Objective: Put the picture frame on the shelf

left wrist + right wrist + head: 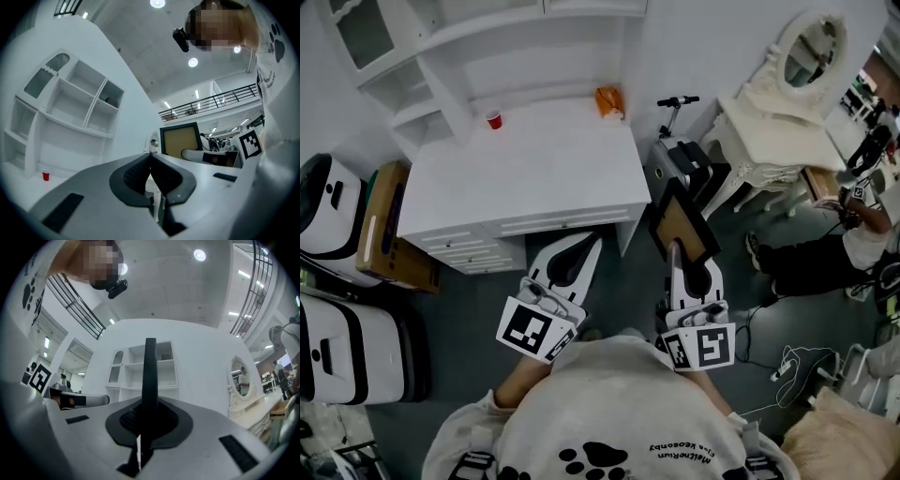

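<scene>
Transport is the step in hand, by the look of it. The frame (682, 223) is clamped by its lower edge in the right gripper (674, 247), jaws nearly together on the thin black rim, and is held upright off the desk's right end. The left gripper (586, 244) hangs at the desk's near edge, jaws together with nothing between them. The shelf (441, 47) stands at the far side of the desk (534, 169), well apart from the frame. Next move: carry the frame far and left over the desk, keep it upright, clear the cup (494, 120), set its lower edge on a shelf board, and release only once it stands.
</scene>
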Available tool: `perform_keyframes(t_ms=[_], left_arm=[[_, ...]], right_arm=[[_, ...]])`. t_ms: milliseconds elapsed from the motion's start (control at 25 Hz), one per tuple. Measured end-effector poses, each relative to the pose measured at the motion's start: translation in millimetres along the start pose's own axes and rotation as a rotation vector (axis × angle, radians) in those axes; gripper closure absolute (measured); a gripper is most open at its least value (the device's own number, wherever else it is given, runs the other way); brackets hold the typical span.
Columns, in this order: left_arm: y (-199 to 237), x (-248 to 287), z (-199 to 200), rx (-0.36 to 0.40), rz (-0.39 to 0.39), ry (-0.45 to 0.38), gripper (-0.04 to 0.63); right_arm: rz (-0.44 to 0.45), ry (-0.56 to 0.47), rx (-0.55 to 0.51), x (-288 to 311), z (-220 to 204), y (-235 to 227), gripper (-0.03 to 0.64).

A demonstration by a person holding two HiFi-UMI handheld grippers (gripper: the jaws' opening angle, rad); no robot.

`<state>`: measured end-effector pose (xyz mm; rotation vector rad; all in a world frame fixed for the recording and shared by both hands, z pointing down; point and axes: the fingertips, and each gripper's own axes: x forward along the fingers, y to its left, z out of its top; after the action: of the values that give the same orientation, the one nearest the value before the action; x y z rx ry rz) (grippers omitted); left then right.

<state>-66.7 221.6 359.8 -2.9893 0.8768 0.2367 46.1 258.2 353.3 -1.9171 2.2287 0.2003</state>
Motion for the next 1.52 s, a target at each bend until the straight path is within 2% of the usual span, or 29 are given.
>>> perform_keyframes(t_ms=[400,800,1080,1520], left_arm=[[30.6,-15.4,-2.9,-0.015,0.063,0.000,0.575],[57.3,-0.8,-9.2,-0.007,0.051,-0.001,0.575],[85.1,36.3,-5.9,0.005,0.042,-0.019,0.575],[163.4,131.4,-0.4,0.027,0.038,-0.037,0.575]], right_arm=[[0.055,0.009,0.004,27.0,-7.3,16.3,0.577],[0.063,-0.014,0.011,62.3,-17.0,14.1,0.578],[0.065,-0.039,0.005,103.7,-19.2,-5.7,0.577],[0.095,-0.056,0.009,220.8,-36.1,-45.8,0.577]])
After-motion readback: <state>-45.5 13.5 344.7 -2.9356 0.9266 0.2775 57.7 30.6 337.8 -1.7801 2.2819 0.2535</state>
